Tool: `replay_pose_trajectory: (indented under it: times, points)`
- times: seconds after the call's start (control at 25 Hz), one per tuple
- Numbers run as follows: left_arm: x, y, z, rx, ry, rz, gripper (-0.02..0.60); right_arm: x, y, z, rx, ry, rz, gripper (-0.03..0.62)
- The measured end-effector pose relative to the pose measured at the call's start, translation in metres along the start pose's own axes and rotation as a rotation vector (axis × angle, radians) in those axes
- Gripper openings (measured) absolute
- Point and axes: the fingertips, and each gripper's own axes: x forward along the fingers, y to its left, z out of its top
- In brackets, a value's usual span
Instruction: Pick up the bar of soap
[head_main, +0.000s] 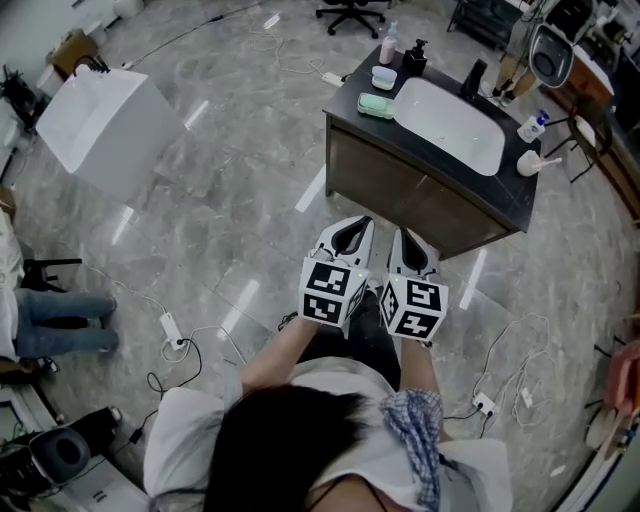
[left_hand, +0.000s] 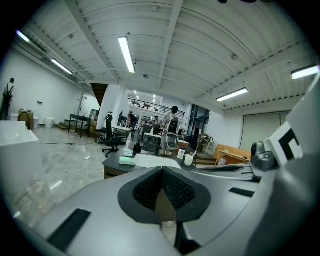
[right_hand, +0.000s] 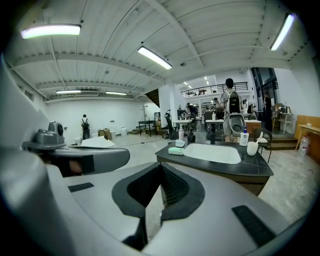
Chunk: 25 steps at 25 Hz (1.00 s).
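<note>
The bar of soap (head_main: 375, 104) is pale green and lies on the left end of a dark vanity counter (head_main: 352, 95), beside the white sink (head_main: 450, 125). It shows small in the left gripper view (left_hand: 127, 160) and in the right gripper view (right_hand: 176, 150). My left gripper (head_main: 352, 230) and right gripper (head_main: 408, 245) are held side by side at waist height, a good step short of the counter's front. Both point toward the vanity. The left gripper (left_hand: 162, 171) has its pads together with nothing between them, and the right gripper (right_hand: 161, 169) is likewise shut and empty.
A small white dish (head_main: 384, 76) and two pump bottles (head_main: 402, 50) stand behind the soap. A cup (head_main: 528, 163) and a bottle (head_main: 533, 127) sit at the counter's right end. A white tub (head_main: 100, 125) stands far left. Cables and a power strip (head_main: 172, 330) lie on the marble floor.
</note>
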Motion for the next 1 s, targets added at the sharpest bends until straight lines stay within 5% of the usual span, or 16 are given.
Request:
replay_pose_trajectory:
  times: [1.0]
  points:
    - [0.122,0.019,0.034,-0.010,0.020,0.079,0.011,0.103,-0.068,0.045,-0.044,0.023,0.098,0.014]
